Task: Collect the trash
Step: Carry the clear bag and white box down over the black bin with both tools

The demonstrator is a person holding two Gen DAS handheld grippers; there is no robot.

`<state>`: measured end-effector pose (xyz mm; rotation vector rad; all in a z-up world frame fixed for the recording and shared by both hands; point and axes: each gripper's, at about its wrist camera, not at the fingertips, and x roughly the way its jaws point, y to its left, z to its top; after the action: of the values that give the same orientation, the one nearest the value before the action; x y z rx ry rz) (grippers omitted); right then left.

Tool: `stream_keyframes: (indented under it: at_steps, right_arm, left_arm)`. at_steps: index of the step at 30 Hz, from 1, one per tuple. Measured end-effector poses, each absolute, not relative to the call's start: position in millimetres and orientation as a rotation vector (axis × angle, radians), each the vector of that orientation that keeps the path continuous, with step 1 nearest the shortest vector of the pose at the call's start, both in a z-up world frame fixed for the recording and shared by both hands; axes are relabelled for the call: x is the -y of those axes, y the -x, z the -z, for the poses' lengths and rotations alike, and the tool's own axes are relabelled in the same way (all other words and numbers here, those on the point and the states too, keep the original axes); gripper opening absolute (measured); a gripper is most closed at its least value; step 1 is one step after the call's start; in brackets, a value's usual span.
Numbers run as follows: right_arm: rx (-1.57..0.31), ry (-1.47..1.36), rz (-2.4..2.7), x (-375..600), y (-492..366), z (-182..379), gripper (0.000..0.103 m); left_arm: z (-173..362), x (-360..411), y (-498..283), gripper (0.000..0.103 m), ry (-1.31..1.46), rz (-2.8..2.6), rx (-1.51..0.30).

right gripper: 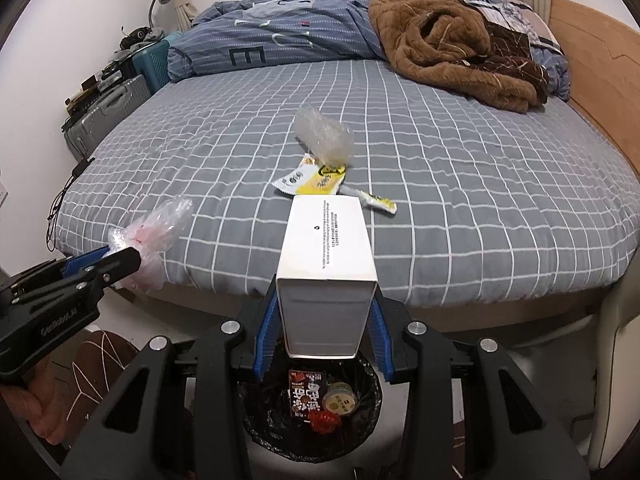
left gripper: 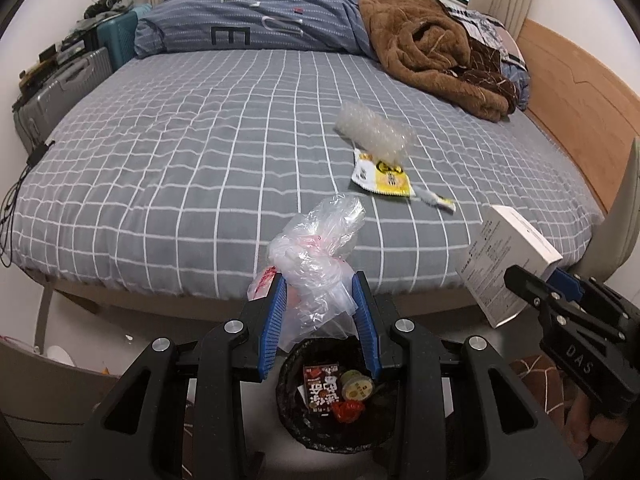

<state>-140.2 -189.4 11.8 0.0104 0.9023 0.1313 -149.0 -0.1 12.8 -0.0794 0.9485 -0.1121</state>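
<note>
My left gripper (left gripper: 320,292) is shut on a crumpled clear plastic bag (left gripper: 316,256) with red print, held over a black-lined trash bin (left gripper: 288,412). My right gripper (right gripper: 326,312) is shut on a white cardboard box (right gripper: 328,264), also above the bin (right gripper: 256,420). The bin holds a dark snack packet (left gripper: 320,388), a small round cup and a red wrapper. On the bed lie a bubble-wrap roll (left gripper: 374,130), a yellow-white wrapper (left gripper: 380,176) and a thin sachet (left gripper: 436,200). Each gripper shows in the other view: the right gripper (left gripper: 532,280) with the box (left gripper: 508,264), the left gripper (right gripper: 124,258) with the bag (right gripper: 152,240).
The grey checked bed (left gripper: 200,160) fills the view, with a blue duvet (left gripper: 256,20) and a brown blanket (left gripper: 432,52) at its far end. Suitcases (left gripper: 64,84) stand along the left wall. A wooden headboard (left gripper: 580,92) runs on the right. A cable (left gripper: 16,192) hangs at the bed's left.
</note>
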Motion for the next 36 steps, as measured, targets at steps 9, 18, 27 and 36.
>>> stream_keyframes:
  at_steps: [9,18,27,36]
  right_arm:
    - [-0.949,-0.019,-0.120,195,158,13,0.038]
    - [-0.994,-0.027,-0.113,195,169,42,0.038]
    - [-1.031,-0.026,-0.104,195,175,66,0.038]
    - [-1.076,-0.024,-0.091,198,179,92,0.038]
  left_arm:
    - [8,2,168,0.033,0.063,0.107,-0.973]
    - [38,13,183,0.033,0.038,0.119,-1.020]
    - [62,17,190,0.033,0.036,0.121,-1.055]
    - [89,20,192,0.033,0.038,0.114,-1.110]
